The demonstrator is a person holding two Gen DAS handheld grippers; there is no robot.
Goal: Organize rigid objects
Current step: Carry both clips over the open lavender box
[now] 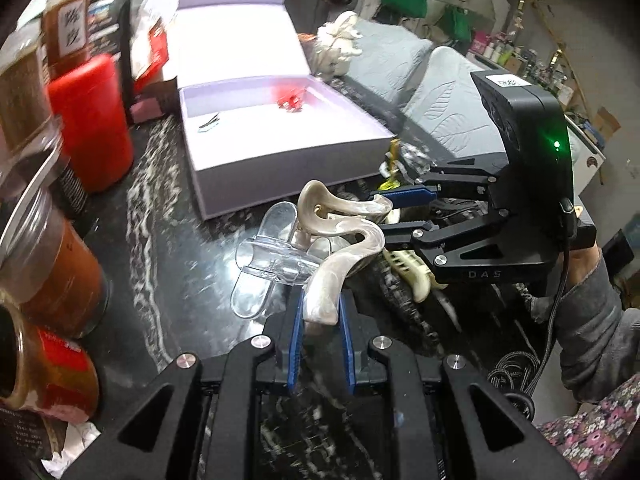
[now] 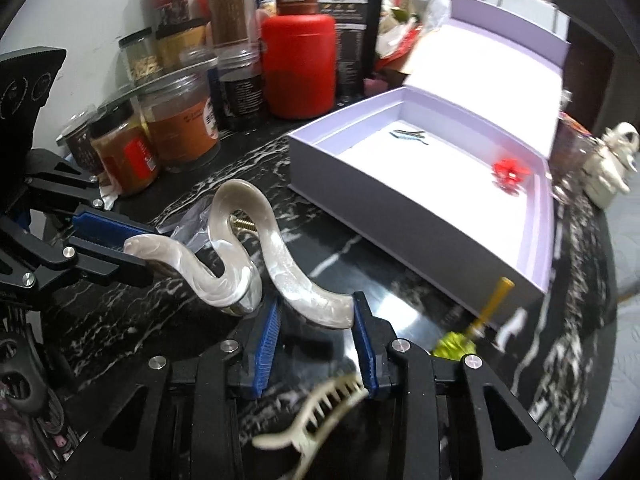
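A pearly wavy hair claw hangs above the black marble table, held at both ends. My left gripper is shut on one end; it enters the right wrist view from the left. My right gripper is shut on the other end; it also shows in the left wrist view. An open lilac box lies beyond, holding a red clip and a dark clip; the right wrist view shows the box, the red clip and the dark clip.
A clear hair claw and a cream claw lie under the held one. The cream claw and a yellow-green clip lie near my right gripper. Jars and a red canister crowd the far side. A white figurine stands beside the box.
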